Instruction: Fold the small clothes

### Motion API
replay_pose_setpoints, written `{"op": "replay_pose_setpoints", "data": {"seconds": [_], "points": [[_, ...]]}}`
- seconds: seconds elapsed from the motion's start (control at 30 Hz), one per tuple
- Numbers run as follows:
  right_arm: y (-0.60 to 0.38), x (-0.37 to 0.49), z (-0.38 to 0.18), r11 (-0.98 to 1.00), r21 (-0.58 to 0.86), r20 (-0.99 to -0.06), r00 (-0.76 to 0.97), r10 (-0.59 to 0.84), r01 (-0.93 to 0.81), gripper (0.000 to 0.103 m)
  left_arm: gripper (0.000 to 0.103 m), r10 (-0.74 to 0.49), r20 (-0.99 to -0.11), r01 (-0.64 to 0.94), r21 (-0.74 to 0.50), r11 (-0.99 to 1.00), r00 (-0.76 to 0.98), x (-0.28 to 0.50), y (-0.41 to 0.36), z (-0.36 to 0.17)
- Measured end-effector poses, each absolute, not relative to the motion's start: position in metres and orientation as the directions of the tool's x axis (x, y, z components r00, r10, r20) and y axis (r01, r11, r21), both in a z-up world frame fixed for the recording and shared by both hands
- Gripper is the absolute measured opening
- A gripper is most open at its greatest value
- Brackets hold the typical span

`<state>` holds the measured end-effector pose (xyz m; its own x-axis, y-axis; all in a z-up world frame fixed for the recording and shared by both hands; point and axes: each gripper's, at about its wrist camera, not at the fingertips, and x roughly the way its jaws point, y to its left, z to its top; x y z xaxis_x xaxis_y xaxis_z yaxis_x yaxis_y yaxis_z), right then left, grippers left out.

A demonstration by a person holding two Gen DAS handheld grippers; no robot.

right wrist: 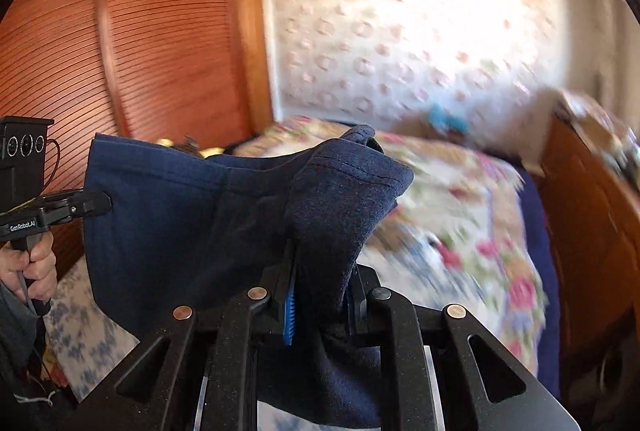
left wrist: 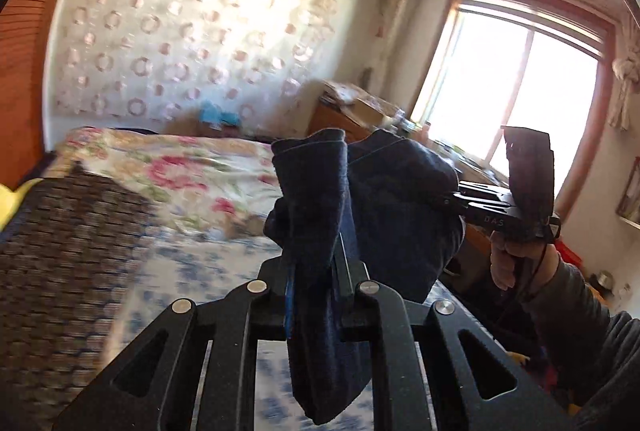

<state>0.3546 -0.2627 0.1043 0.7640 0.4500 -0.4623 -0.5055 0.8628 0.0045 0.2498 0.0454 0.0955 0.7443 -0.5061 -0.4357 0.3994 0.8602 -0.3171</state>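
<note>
Both grippers' fingers [left wrist: 344, 295] gripping navy garment [right wrist: 168, 215] aloft

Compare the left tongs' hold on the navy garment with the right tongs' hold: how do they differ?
The left tongs pinch a narrow bunched edge of the navy garment, which stands above them; the right tongs pinch a thicker hemmed fold that flops over toward the bed. In both views, cloth hangs below the grip. Both are shut on the same garment, held off the bed.
</note>
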Motion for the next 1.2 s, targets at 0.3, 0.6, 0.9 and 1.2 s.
{"op": "replay_pose_setpoints", "data": {"seconds": [0.3,0.6,0.9,1.2], "points": [[-0.093,0.423,0.122,0.702,-0.076,-0.447,0.654,0.611,-0.708,0.018,0.014,-0.274,-0.418,0.152,-0.303,0.941,0.866,0.22,0.18,0.1],[0.059,0.538,0.101,0.579,-0.144,-0.542,0.554,0.632,-0.802,0.018,0.014,-0.118,-0.508,-0.082,-0.353,0.932,0.853,0.231,0.264,0.031],[0.116,0.608,0.063,0.606,-0.091,-0.607,0.526,0.595,-0.79,0.03,0.015,-0.107,-0.579,-0.113,-0.332,0.936,0.808,0.234,0.281,0.002],[0.1,0.549,0.062,0.657,-0.079,-0.579,0.571,0.582,-0.75,0.052,0.022,-0.073,-0.613,-0.103,-0.247,0.964,0.787,0.227,0.278,0.016]]}}
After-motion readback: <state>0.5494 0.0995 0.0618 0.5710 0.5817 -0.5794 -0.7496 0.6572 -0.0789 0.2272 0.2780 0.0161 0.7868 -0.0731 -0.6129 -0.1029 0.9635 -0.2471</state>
